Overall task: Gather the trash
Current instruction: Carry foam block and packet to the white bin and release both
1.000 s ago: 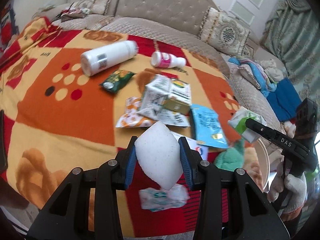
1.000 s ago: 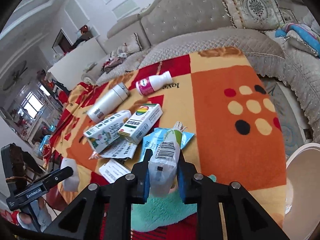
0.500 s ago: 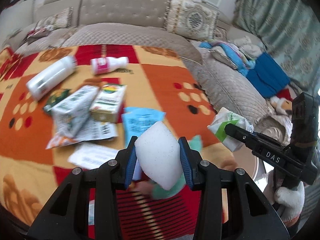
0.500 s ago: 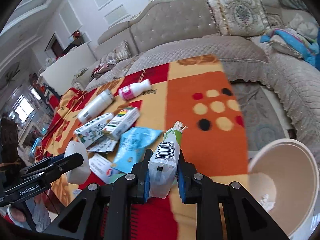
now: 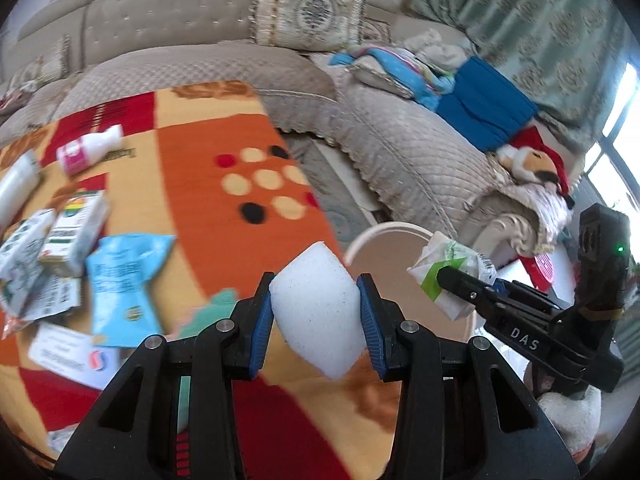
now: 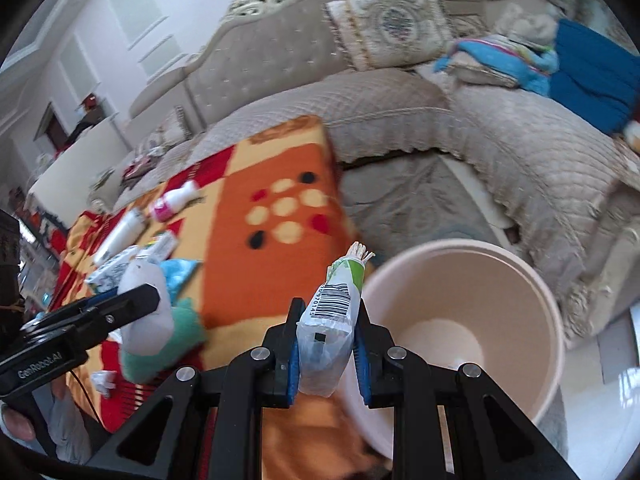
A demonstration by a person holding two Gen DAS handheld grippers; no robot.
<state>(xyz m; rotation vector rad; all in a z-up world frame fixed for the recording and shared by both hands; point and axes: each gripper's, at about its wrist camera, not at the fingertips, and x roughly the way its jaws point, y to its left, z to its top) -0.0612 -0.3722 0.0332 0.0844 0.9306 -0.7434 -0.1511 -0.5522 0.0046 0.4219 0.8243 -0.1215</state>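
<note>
We see a beige tufted sofa [image 6: 280, 68] wrapping the corner, patterned cushion [image 5: 310, 12], green curtains [image 5: 532, 28], bright window [image 5: 624, 120], pale panelled walls [image 6: 132, 20].

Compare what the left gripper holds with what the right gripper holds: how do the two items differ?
The white foam block in the left gripper is plain, thick and faceted; the wrapper in the right gripper is thin crinkled film printed with a barcode and green. The block spreads its jaws wide; the wrapper's are nearly closed. The wrapper hangs by the bin rim, the block nearer the blanket. Both are clamped between blue pads.
</note>
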